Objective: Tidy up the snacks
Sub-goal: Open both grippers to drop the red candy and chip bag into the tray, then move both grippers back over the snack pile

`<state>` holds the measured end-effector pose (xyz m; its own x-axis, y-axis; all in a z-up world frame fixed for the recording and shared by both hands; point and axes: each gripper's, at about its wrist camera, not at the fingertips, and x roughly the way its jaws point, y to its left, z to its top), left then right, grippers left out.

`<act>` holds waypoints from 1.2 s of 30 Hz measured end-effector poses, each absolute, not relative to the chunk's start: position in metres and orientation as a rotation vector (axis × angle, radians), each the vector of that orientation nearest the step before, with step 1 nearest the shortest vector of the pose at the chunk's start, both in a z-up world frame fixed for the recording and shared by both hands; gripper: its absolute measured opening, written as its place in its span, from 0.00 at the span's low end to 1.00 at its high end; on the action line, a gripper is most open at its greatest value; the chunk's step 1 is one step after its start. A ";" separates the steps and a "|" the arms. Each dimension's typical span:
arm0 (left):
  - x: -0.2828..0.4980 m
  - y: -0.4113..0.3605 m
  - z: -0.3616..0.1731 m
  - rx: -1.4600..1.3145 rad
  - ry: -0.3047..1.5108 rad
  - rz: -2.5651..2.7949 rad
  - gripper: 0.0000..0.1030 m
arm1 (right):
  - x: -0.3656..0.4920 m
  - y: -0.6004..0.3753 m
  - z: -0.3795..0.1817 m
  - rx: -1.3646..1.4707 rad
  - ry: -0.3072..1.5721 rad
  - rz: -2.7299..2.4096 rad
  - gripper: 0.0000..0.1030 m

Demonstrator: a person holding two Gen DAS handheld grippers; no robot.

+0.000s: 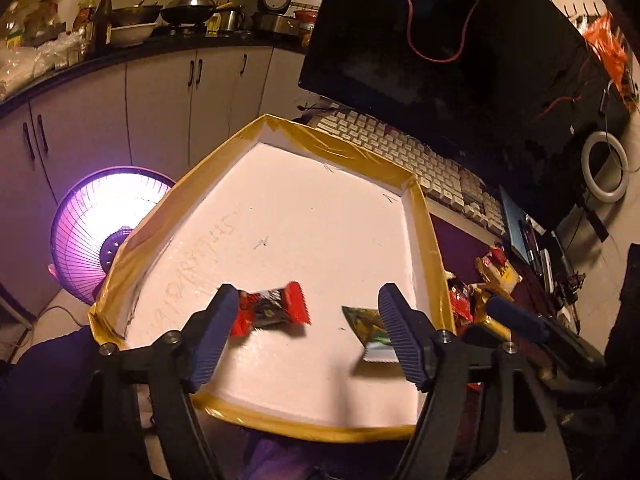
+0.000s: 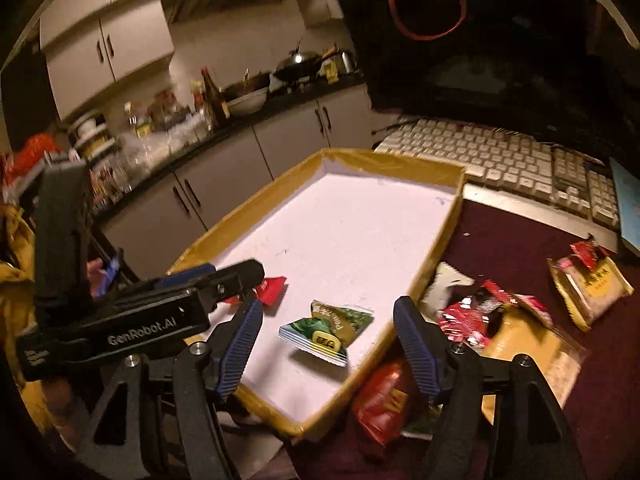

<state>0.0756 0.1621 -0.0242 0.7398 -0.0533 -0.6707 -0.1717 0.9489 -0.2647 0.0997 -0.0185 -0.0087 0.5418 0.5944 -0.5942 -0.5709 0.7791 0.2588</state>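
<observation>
A white tray with a yellow taped rim (image 1: 424,216) (image 2: 448,224) lies in front of both grippers. A red snack packet (image 1: 272,310) (image 2: 272,288) rests on its floor between the wide-apart fingers of my left gripper (image 1: 307,296) (image 2: 236,272), with no pad pressing on it. A green packet (image 1: 370,330) (image 2: 328,330) lies on the tray floor under my right gripper (image 2: 328,306), whose jaws also stand open and clear of it. In the left wrist view only a blue finger (image 1: 516,318) of my right gripper shows. Loose snacks (image 2: 472,312) (image 1: 460,300) are heaped right of the tray.
A red bag (image 2: 384,396) and a yellow-wrapped biscuit pack (image 2: 588,284) lie on the dark red mat. A white keyboard (image 2: 500,160) and a black monitor (image 1: 440,40) stand behind the tray. A glowing purple heater (image 1: 104,232) stands low at the left.
</observation>
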 end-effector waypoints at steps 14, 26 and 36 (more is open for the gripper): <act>0.050 0.097 0.003 -0.226 0.722 0.004 0.70 | 0.081 -0.115 -0.016 0.206 0.739 0.584 0.69; 0.048 0.068 0.000 -0.183 0.760 -0.035 0.70 | 0.107 -0.173 -0.046 0.306 0.785 0.420 0.69; 0.059 0.055 -0.015 -0.144 0.799 -0.076 0.70 | 0.128 -0.186 -0.055 0.334 0.806 0.410 0.70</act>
<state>0.0589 0.0547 -0.0152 0.6953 -0.1221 -0.7083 0.0131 0.9875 -0.1574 0.1281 -0.1856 -0.0548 0.6215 0.4742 -0.6236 -0.2252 0.8705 0.4375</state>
